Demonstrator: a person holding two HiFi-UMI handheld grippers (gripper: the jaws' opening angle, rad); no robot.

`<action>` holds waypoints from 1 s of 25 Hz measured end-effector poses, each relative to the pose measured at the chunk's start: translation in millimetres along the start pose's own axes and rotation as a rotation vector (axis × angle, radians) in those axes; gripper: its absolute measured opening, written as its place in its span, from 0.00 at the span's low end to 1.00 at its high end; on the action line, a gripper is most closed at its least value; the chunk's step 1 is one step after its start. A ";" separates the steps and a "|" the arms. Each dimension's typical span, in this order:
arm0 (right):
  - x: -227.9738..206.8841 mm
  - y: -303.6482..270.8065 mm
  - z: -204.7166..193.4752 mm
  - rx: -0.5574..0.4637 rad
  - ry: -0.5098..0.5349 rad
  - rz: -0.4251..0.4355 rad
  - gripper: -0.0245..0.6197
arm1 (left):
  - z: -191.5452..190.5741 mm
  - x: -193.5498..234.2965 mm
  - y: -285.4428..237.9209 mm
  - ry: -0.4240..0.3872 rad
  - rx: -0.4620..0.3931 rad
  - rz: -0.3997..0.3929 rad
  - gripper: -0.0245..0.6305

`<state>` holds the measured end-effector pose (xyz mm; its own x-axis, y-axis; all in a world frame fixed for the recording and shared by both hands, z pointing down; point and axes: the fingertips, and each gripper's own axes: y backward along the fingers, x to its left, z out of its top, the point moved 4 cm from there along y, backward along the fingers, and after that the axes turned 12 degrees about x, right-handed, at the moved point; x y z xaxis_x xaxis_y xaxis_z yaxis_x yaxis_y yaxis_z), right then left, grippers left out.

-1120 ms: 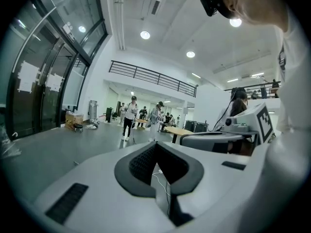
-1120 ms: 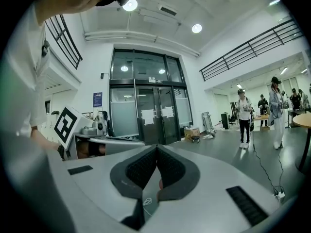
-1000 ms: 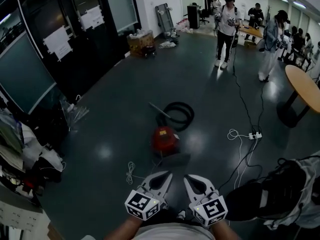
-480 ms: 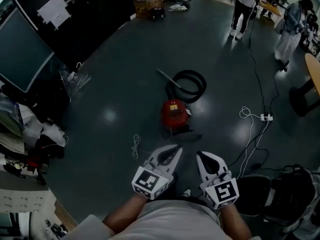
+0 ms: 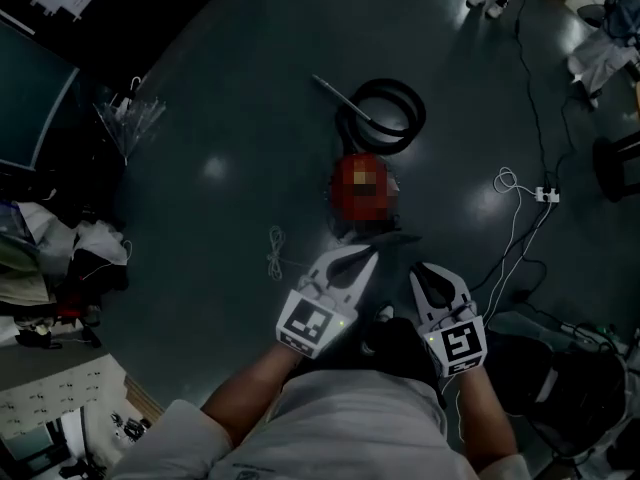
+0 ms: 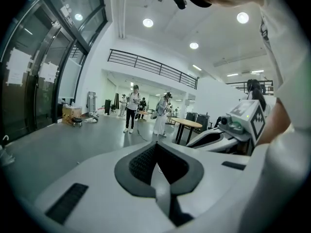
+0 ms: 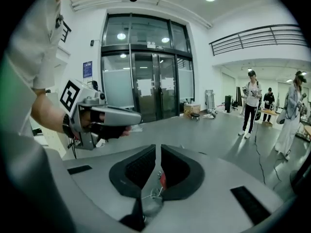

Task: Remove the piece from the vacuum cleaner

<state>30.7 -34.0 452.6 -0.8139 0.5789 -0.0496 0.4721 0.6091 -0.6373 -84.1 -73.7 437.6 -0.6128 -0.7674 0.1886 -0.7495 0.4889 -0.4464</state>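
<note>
1. Head view: the red vacuum (image 5: 363, 180) sits on the dark floor (image 5: 230, 88), ahead of both grippers and clear of them. A mosaic patch covers part of its body.
2. Head view: a black hose (image 5: 388, 113) lies coiled just beyond the vacuum, with a grey wand (image 5: 335, 92) at the coil's edge.
3. Head view: the left gripper (image 5: 366, 256) and right gripper (image 5: 420, 270) are held side by side, tips toward the vacuum. Neither touches it. A white cord (image 5: 275, 253) lies left of the left gripper. A power strip (image 5: 545, 195) is well off to the right.
4. Left gripper view: the jaws are pressed together with nothing between them. People (image 6: 131, 111) stand far off near a round table (image 6: 187, 124).
5. Right gripper view: the jaws are closed to a hairline slit and empty. A red sliver of the vacuum shows through the opening below the tips, on the floor beyond.
</note>
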 end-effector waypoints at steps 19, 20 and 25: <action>-121.2 -308.4 -297.7 0.567 0.518 0.192 0.25 | -210.9 83.8 -229.8 -0.022 0.302 -0.062 0.05; -125.2 -321.4 -311.7 0.582 0.536 0.202 0.25 | -219.5 85.6 -236.8 -0.016 0.305 -0.062 0.04; -131.1 -374.8 -362.8 0.636 0.674 0.255 0.29 | -253.7 89.8 -259.8 0.001 0.320 -0.070 0.04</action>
<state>83.4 -141.6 976.9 -0.2528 0.9641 0.0817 0.1742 0.1284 -0.9763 -7.9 -164.4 792.5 -0.5628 -0.7940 0.2298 -0.6734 0.2792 -0.6845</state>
